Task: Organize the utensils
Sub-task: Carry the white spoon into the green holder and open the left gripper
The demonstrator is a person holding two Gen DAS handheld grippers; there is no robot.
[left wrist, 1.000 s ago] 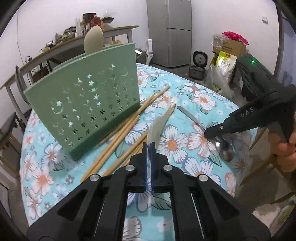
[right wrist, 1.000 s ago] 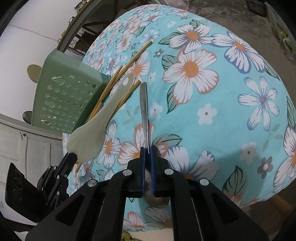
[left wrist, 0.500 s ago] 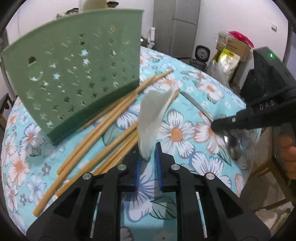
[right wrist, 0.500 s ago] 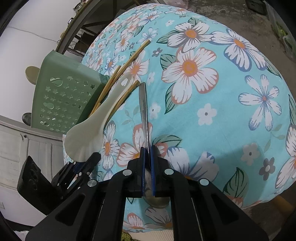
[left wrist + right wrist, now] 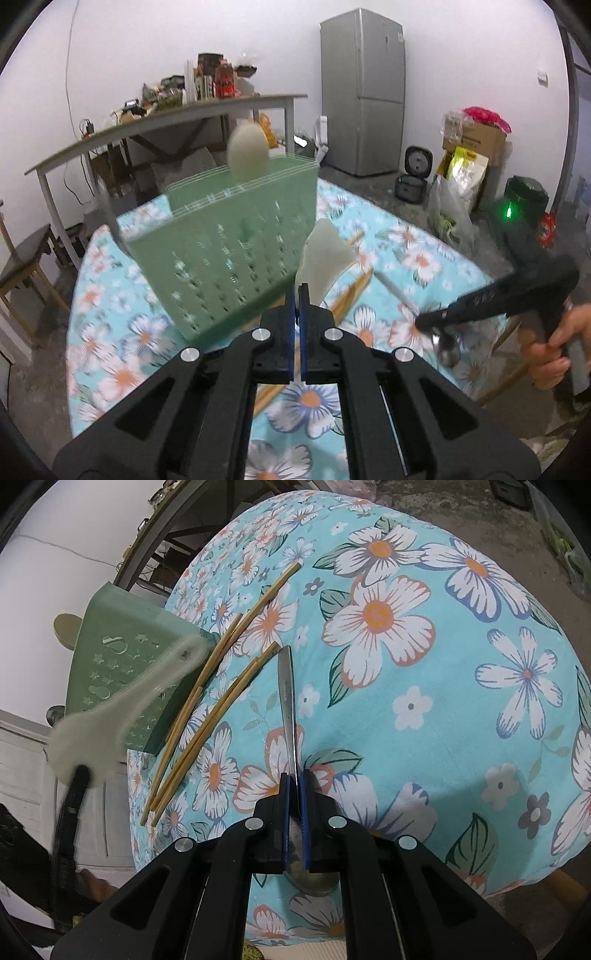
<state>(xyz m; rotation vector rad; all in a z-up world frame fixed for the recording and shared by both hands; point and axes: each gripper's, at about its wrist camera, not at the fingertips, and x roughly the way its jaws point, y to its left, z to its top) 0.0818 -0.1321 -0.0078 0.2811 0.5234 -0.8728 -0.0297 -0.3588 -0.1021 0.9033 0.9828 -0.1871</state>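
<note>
Lifting pale spoon, clamped in left gripper; we keep it clear of green holder's rim; right gripper grasps metal spoon.

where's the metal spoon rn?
Right wrist view, bottom centre: the metal spoon lies on the floral tablecloth, clamped in the right gripper, just right of the bamboo chopsticks.

We note a turquoise tablecloth with white-and-orange flowers, a pale green holder with star cut-outs, tan chopsticks, a cream spoon.
</note>
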